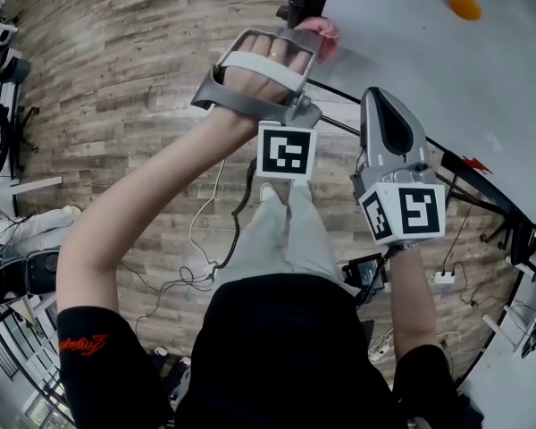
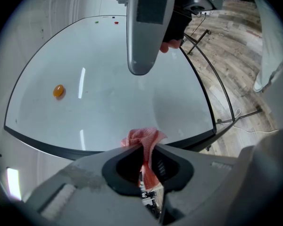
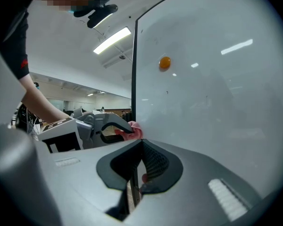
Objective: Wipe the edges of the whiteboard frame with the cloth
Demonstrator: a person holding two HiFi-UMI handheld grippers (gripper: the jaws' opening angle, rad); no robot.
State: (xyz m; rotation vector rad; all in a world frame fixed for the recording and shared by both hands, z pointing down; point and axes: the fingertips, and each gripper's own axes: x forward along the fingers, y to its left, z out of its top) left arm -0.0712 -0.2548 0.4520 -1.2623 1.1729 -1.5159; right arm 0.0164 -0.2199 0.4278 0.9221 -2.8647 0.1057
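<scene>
The whiteboard (image 1: 429, 52) stands upright at the right, edged by a thin dark frame (image 2: 47, 144). An orange magnet (image 1: 464, 6) sticks to its face. My left gripper (image 1: 318, 36) is shut on a pink-red cloth (image 2: 142, 139), which is bunched against the frame near the board's corner. The same cloth (image 3: 134, 130) shows pressed to the frame's vertical edge (image 3: 133, 60). Further along the frame, my right gripper (image 1: 378, 95) has its jaws closed, with the frame's edge running in between them. In the left gripper view the right gripper (image 2: 142, 55) hangs in front of the board.
A wood-plank floor (image 1: 134, 70) lies below, crossed by loose cables (image 1: 196, 257) and a white power strip (image 1: 444, 278). The board's black stand bars (image 2: 212, 74) run beside it. Chairs and desks (image 1: 4, 70) crowd the far left. My own legs (image 1: 281, 231) are under the grippers.
</scene>
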